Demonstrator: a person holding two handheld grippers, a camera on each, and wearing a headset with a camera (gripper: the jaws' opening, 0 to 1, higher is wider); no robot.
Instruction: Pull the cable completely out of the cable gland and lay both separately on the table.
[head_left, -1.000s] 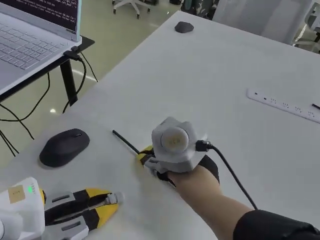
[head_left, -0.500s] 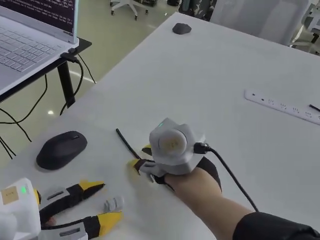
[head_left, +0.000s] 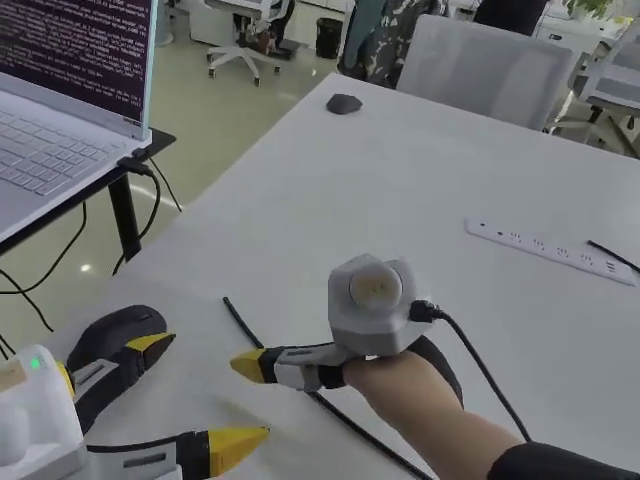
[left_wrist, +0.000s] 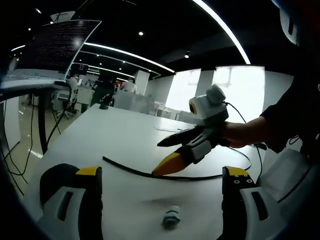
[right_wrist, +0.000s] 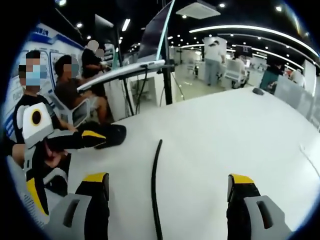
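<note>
— Where's the cable gland (left_wrist: 171, 218)?
— Loose on the surface (head_left: 400, 180), between the released jaws of the left hand-held gripper (head_left: 205, 388); the cable (head_left: 240, 318) lies apart from it, between the right hand-held gripper's (head_left: 252, 365) spread jaws; neither grasps anything.

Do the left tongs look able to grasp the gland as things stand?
Probably yes: the left tongs stand open, and the gland lies on the table between them, apart from the cable.
</note>
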